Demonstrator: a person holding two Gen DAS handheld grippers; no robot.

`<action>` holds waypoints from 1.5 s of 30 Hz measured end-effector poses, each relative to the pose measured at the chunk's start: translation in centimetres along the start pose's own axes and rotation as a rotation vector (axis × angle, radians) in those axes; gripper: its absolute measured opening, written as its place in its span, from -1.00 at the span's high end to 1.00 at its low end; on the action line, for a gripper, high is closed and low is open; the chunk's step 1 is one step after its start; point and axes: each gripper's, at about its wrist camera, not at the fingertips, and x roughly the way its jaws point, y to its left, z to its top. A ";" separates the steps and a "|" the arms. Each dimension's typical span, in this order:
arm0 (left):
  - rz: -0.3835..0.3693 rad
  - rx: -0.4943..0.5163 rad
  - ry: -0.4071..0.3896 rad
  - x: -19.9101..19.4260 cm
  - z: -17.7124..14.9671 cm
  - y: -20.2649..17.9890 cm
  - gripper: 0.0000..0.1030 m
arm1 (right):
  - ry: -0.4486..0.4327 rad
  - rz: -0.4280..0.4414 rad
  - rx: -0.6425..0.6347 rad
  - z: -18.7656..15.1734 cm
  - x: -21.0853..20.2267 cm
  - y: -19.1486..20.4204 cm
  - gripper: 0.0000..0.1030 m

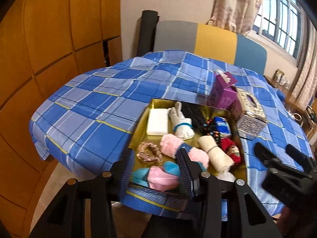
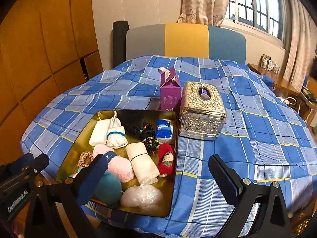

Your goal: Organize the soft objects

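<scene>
A gold tray [image 2: 79, 144] on the blue plaid cloth holds soft items. Among them are a pink fluffy sock [image 2: 120, 167], a cream rolled towel [image 2: 141, 162], a red doll sock [image 2: 166, 158], a white glove with a teal band [image 2: 116, 133], a scrunchie [image 2: 85, 158], a teal and pink ball [image 1: 158, 176] and a wad of clear plastic [image 2: 142, 197]. My left gripper [image 1: 156, 152] hovers open over the tray's near left corner, holding nothing; the right wrist view shows it [image 2: 31, 161] left of the tray. My right gripper [image 2: 156, 157] stands wide open above the tray's right side, empty.
A purple carton [image 2: 170, 95] and a silver embossed tissue box [image 2: 202, 111] stand on the cloth just behind and right of the tray. A blue tissue pack [image 2: 163, 128] and beaded hair ties [image 2: 150, 140] lie in the tray. A chair back [image 2: 186, 39] rises behind the table.
</scene>
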 end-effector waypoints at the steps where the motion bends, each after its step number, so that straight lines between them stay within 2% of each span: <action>1: -0.007 0.001 0.001 -0.1 0.0 -0.1 0.12 | 0.004 0.001 0.000 -0.1 0.1 0.2 -0.99; 45: -0.050 0.019 0.033 -0.1 -0.2 -1.2 0.12 | 0.052 -0.015 0.047 -0.2 1.0 -1.1 -0.99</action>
